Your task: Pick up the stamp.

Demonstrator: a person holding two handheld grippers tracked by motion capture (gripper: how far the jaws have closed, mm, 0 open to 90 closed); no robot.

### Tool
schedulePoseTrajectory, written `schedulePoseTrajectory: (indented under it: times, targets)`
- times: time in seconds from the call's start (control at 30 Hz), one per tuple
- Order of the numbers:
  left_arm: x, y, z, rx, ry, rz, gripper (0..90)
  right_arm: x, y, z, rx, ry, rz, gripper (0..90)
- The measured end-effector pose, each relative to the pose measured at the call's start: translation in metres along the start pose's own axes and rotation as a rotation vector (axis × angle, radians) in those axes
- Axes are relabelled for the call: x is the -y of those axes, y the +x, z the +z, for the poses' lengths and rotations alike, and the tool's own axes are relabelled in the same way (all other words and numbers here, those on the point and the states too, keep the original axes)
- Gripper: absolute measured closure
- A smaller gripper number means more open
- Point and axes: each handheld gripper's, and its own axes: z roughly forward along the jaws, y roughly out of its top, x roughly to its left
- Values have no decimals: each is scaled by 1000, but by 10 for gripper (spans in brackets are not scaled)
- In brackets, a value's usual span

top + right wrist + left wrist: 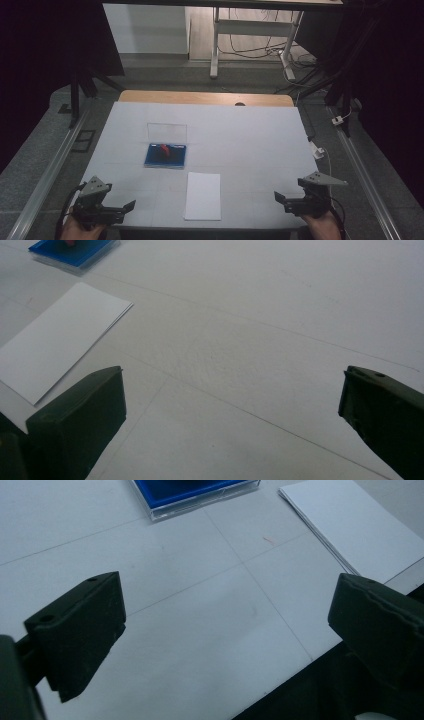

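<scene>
left gripper [131, 205]: jaws spread wide, nothing between them. in the left gripper view only bare table covering shows between the two black pads [80, 630]. it hangs over the near left corner of the table [250, 150].

right gripper [278, 197]: jaws likewise wide apart and empty, held over the near right corner. in the right gripper view the gap between the jaws shows plain white surface.

progress: nothing is gripped and nothing is touched. on this evidence the work is at its very start; every step of handling remains to be done.

nearest item: a stack of white paper sheets [203, 195], lying flat at the near edge of the table, between the two grippers and well apart from both. in the left gripper view it lies ahead and to the right of the jaws [350, 525]; in the right gripper view, ahead and to the left [55, 340]. its edge suggests several sheets; the count cannot be told.

further out: a blue tray in a clear case [165, 155], just beyond the paper and slightly left, with a red and dark object [164, 151] on it, possibly a small tool or stamp; the view is too coarse to say. a clear upright panel [167, 132], apparently the case's open lid, rises just behind the tray.
</scene>
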Motion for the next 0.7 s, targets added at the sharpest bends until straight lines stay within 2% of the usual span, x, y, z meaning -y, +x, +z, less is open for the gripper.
schedulePoseTrajectory:
  times: [0.17, 0.37, 0.4, 0.6, 0.7]
  targets:
    - [0, -3, 1, -12, 23, 16, 40, -2, 3, 3, -3, 24, -34, 0]
    - [-1, -1, 3, 25, 42, 15, 58, -2, 5, 4, -18, 37, -54, 0]
    - [-1, 0, 3, 42, 47, 14, 59, -2, 5, 5, -24, 37, -54, 0]
    - [-1, -2, 4, 44, 55, 36, 35, -2, 6, 6, -30, 44, -65, 0]
    - [-1, 0, 3, 52, 48, 22, 28, -2, 6, 6, -31, 47, -69, 0]
